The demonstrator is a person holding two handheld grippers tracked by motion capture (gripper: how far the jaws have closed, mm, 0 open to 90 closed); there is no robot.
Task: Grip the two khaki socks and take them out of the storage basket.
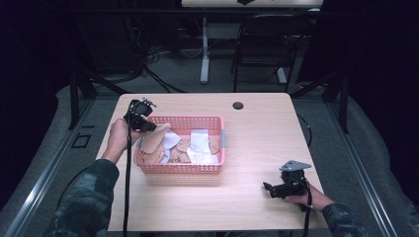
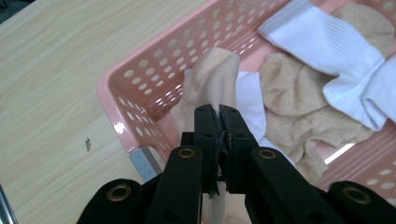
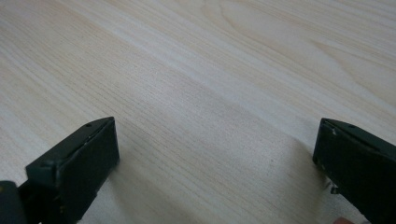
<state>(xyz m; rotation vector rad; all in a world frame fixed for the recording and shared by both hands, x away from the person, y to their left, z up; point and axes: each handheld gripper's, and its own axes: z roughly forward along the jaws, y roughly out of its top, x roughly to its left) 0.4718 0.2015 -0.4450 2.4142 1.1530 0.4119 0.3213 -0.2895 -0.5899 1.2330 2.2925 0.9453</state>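
Observation:
A pink perforated basket in the middle of the table holds several beige and white socks. My left gripper hangs over the basket's left end, shut on a pale beige sock that droops from it. In the left gripper view the jaws are pressed together on that beige sock, above the pink basket, with a white sock and a tan sock lying beyond. My right gripper rests low near the table's front right, open. Its fingers stand wide apart over bare wood.
The light wood table has a round cable hole near its far edge. A black chair and a table leg stand beyond it. Cables trail from both grippers toward the front edge.

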